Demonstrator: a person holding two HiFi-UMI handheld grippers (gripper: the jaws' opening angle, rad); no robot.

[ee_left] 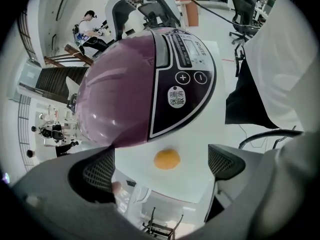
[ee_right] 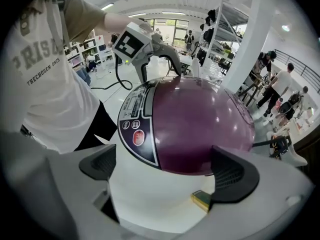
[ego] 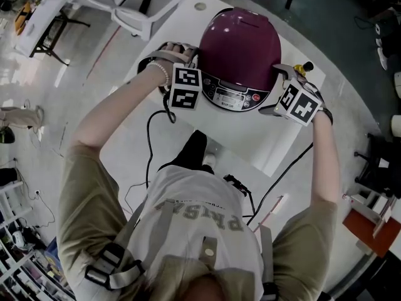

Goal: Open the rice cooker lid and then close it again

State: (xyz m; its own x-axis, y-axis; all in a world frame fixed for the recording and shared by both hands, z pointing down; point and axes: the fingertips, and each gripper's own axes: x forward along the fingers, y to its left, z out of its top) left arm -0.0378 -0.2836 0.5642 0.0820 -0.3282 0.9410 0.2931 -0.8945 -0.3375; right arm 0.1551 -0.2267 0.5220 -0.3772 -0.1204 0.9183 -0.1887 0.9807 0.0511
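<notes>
The rice cooker stands on the white table with its purple domed lid down and its control panel toward me. My left gripper sits against the cooker's left side, open, jaws spread. My right gripper sits at the cooker's right side, also open. In the left gripper view the cooker fills the space above the gripper. From the right gripper view the lid bulges between the two fingers of the gripper, over the white body.
A black power cord trails off the table's near left. A small yellow object lies just past my right gripper, seen as a yellow block. An orange spot shows on the white surface. White furniture stands behind; people are in the background.
</notes>
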